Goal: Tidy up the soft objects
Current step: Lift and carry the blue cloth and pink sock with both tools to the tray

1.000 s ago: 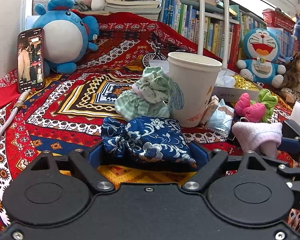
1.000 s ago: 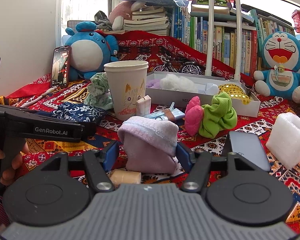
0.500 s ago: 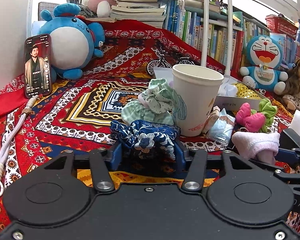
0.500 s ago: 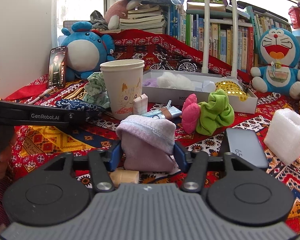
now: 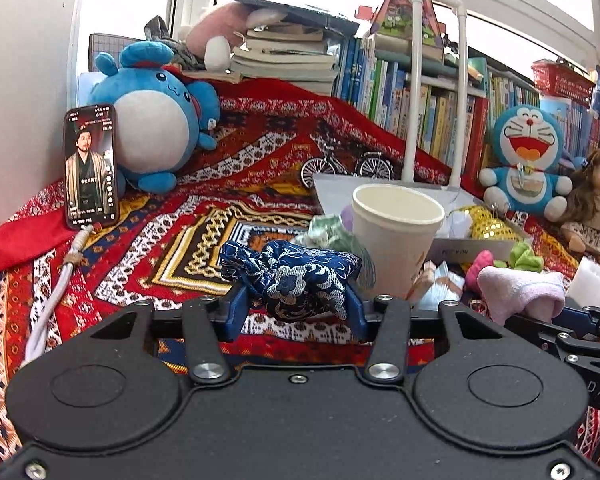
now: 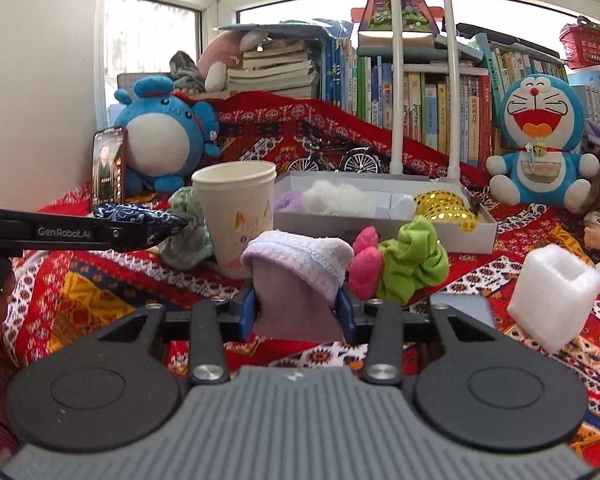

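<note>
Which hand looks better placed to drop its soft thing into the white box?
Probably the right. Its tool grips the pink sock, with the white box just beyond. The left tool, holding the blue scrunchie, has the paper cup in its way.

Patterned red cloth bears paper cup, phone

The right gripper pinches a folded lilac towel between its jaws, which have just been closing, with a paper cup beyond-left, pink and green scrunchies beyond-right, and the left gripper holding blue floral fabric far left.
</note>
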Demonstrator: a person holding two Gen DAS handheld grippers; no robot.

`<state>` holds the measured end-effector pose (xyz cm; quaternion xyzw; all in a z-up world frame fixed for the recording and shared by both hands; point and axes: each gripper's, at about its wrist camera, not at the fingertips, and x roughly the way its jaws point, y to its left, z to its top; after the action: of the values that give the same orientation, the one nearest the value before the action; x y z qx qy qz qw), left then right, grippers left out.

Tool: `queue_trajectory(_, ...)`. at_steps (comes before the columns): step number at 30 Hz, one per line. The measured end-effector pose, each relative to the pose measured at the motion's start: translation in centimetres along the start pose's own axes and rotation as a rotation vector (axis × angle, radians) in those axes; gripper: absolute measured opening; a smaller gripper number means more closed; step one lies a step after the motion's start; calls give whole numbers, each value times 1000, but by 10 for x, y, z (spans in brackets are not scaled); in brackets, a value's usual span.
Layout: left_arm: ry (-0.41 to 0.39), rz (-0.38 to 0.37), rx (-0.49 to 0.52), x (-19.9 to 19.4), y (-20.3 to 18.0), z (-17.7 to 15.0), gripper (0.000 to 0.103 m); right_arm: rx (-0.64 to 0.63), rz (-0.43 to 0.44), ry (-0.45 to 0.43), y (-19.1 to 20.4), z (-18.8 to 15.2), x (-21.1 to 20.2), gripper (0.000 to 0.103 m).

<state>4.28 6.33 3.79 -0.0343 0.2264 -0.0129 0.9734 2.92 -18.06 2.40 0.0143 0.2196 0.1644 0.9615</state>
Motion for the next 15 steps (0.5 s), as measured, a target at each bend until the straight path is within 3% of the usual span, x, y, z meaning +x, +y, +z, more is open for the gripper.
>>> queue_trajectory(10,-64,-12,2,2,6,38,46,25,-27,-41,-17,24,-2,45)
queue_trajectory(15,-62,-64,-9,10,12,64,46,29,-36,-49,-27,41,0,45)
